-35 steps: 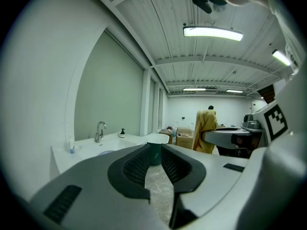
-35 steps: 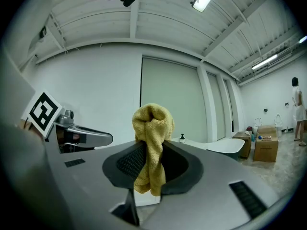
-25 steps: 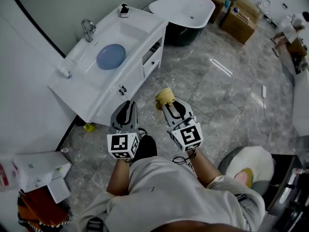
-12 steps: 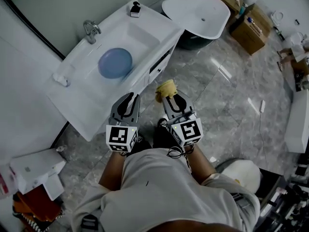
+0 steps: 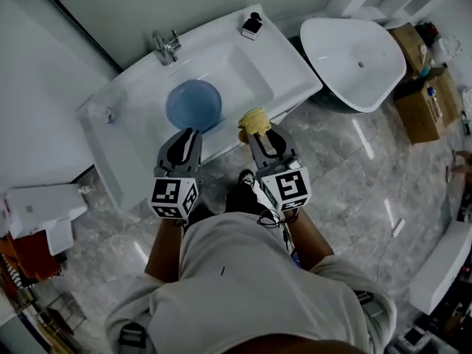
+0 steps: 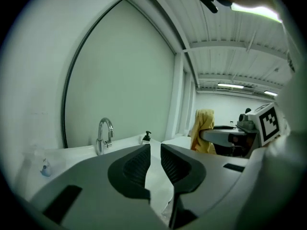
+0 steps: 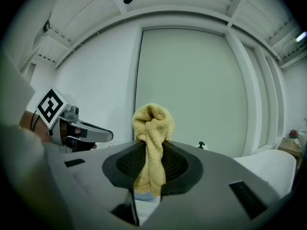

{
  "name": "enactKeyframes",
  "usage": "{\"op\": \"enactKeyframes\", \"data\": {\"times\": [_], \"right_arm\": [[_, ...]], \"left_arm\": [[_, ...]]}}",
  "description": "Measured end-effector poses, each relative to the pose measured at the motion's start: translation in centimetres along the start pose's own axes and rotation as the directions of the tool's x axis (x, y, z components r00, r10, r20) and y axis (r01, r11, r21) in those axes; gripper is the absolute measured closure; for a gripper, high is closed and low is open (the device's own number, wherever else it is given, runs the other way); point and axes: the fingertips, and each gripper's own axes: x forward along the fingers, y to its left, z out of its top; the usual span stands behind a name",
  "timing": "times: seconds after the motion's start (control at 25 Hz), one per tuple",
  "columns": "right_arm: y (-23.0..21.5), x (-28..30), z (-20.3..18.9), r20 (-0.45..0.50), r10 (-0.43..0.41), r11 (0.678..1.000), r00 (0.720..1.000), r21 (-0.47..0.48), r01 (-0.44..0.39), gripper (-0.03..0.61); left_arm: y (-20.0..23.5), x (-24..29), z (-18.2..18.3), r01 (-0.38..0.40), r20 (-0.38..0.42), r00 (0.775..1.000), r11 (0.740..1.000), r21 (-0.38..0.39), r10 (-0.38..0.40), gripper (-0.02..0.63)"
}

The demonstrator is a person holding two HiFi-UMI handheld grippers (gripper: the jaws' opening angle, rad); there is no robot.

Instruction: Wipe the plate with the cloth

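Crumpled yellow terry cloth (image 5: 253, 119) held up, round blue plate (image 5: 193, 103) sitting in the white sink (image 5: 247, 71)
Right hand-held gripper (image 5: 259, 134) is clamped on the cloth; left hand-held gripper (image 5: 184, 136) has its jaws slightly apart, empty.

in the head view the left gripper (image 5: 187, 134) covers the near rim of the plate (image 5: 192, 103). in the right gripper view we see only a blue sliver of the plate below the cloth (image 7: 151, 143). the bottle (image 5: 252, 25) is too small for us to read. the box (image 5: 425, 98) is cut off at the right edge.
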Motion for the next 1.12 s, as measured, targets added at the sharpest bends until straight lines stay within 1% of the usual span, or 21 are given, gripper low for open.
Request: {"op": "enactKeyframes", "data": {"times": [0.12,0.24,0.32,0.44,0.6,0.76,0.84,0.88,0.96,1.0,1.04,1.12], "right_arm": [[-2.8,2.9,-0.4,-0.023,0.091,0.996,0.996,0.003,-0.091,0.492],[-4.1,6.4,-1.8,-0.064,0.164,0.986,0.984,0.005,-0.164,0.492],[-4.3,8.3,-2.7,-0.087,0.203,0.979,0.975,0.008,-0.203,0.491],[-4.3,11.3,-4.1,-0.127,0.243,0.97,0.962,0.003,-0.245,0.491],[-3.1,14.9,-6.1,-0.193,0.274,0.96,0.942,0.001,-0.279,0.491],[-2.3,18.0,-8.5,-0.279,0.28,0.957,0.918,0.001,-0.292,0.491],[-2.1,19.8,-9.7,-0.317,0.28,0.956,0.906,0.009,-0.293,0.491],[-2.1,20.8,-10.4,-0.34,0.281,0.956,0.898,0.013,-0.294,0.491],[-2.0,22.6,-12.4,-0.4,0.275,0.954,0.874,0.002,-0.299,0.491],[-2.0,23.3,-13.5,-0.433,0.27,0.952,0.86,-0.011,-0.305,0.491],[-1.9,23.9,-14.6,-0.464,0.267,0.95,0.845,-0.023,-0.313,0.491],[-1.6,25.0,-16.4,-0.517,0.271,0.941,0.812,-0.035,-0.337,0.491]], "left_arm": [[1.2,2.0,0.2,-0.098,-0.014,0.995,0.994,-0.039,0.097,0.535],[3.5,3.0,-1.3,-0.192,-0.06,0.98,0.978,-0.086,0.187,0.535],[4.9,3.1,-2.5,-0.236,-0.101,0.969,0.965,-0.11,0.225,0.535],[6.9,3.7,-3.9,-0.281,-0.146,0.953,0.954,-0.105,0.265,0.535],[10.0,4.5,-6.5,-0.307,-0.189,0.943,0.938,-0.164,0.275,0.535],[13.7,6.1,-9.9,-0.31,-0.247,0.935,0.925,-0.219,0.255,0.535],[16.1,7.2,-11.9,-0.319,-0.281,0.929,0.908,-0.271,0.242,0.535],[17.3,7.8,-12.9,-0.328,-0.294,0.925,0.893,-0.309,0.239,0.535],[19.3,8.9,-15.0,-0.349,-0.318,0.919,0.854,-0.386,0.232,0.535],[20.0,9.4,-16.0,-0.356,-0.335,0.915,0.84,-0.41,0.225,0.535],[20.6,9.9,-17.2,-0.362,-0.357,0.909,0.832,-0.42,0.215,0.535],[21.5,10.6,-19.6,-0.37,-0.414,0.89,0.832,-0.414,0.19,0.535]]}}
